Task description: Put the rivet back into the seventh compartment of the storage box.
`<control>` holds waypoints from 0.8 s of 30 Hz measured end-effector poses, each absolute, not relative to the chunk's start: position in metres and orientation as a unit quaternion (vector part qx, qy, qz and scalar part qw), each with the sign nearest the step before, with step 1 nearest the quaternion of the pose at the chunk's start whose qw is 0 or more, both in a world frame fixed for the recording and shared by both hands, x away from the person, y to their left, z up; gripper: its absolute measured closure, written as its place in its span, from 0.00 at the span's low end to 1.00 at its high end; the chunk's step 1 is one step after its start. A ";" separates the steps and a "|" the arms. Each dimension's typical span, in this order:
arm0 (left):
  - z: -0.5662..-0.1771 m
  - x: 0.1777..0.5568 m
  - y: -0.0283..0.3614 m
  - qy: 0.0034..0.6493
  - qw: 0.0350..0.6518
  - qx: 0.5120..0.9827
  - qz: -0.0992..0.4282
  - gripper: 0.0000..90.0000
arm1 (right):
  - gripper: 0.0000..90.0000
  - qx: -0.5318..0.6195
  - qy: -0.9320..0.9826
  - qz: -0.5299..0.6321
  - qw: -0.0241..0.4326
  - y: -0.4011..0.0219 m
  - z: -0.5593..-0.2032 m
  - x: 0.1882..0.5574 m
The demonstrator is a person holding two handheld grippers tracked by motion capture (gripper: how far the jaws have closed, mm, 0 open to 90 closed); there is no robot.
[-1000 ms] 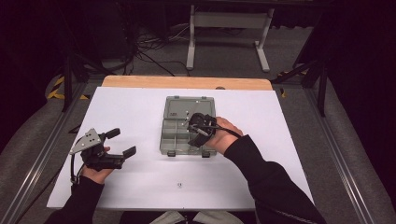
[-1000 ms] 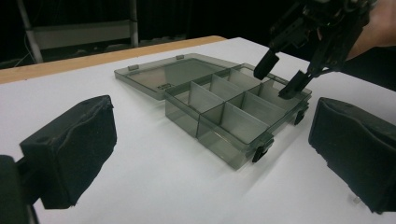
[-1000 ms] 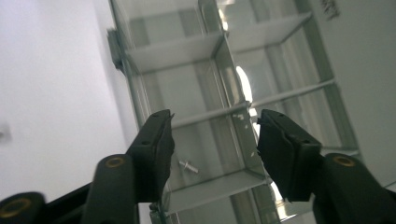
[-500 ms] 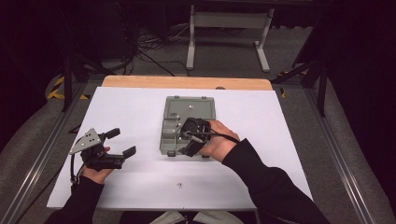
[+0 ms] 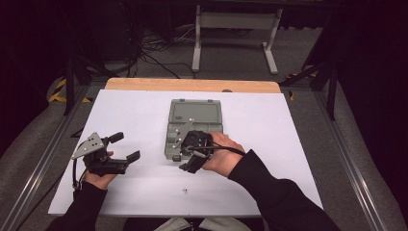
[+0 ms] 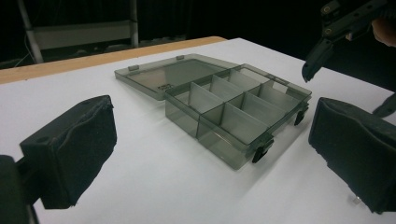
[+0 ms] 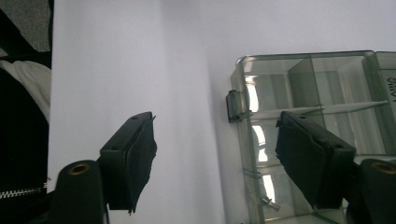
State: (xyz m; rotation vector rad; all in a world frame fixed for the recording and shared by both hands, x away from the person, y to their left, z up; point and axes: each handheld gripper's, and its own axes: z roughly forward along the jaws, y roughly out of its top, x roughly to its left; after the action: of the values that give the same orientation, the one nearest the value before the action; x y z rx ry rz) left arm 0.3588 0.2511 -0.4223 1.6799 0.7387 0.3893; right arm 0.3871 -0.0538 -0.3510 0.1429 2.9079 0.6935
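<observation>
A smoky transparent compartment box (image 5: 193,129) is seen open at the middle of the white table (image 5: 298,144), its lid laid flat behind it. The right gripper (image 5: 188,162) is held over the box's near edge, jaws just opened wide with nothing between them. The left gripper (image 5: 126,147) is held well to the left, jaws wide and empty.

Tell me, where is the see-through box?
In the high view, the box lies open mid-table on the white sheet, right beside the right claw.
</observation>
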 end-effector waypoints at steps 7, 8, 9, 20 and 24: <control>-0.422 0.359 0.251 0.318 0.591 0.722 0.167 0.02 | 0.32 0.040 0.970 0.230 0.066 -0.051 -0.355 0.377; -0.422 0.359 0.251 0.317 0.591 0.722 0.168 0.02 | 0.31 0.037 0.970 0.231 0.064 -0.050 -0.355 0.376; -0.422 0.359 0.251 0.317 0.591 0.723 0.168 0.02 | 0.31 0.035 0.970 0.232 0.063 -0.050 -0.355 0.375; -0.422 0.359 0.251 0.317 0.591 0.722 0.168 0.02 | 0.31 0.040 0.973 0.226 0.040 -0.049 -0.377 0.369; -0.422 0.359 0.251 0.317 0.589 0.724 0.167 0.02 | 0.31 0.040 0.974 0.223 0.033 -0.048 -0.384 0.367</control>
State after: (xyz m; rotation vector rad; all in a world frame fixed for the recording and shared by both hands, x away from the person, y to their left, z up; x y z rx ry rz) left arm 0.3586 0.2510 -0.4222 1.6853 0.7387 0.3890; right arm 0.3671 -0.0482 -0.3841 0.1235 2.9964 0.6856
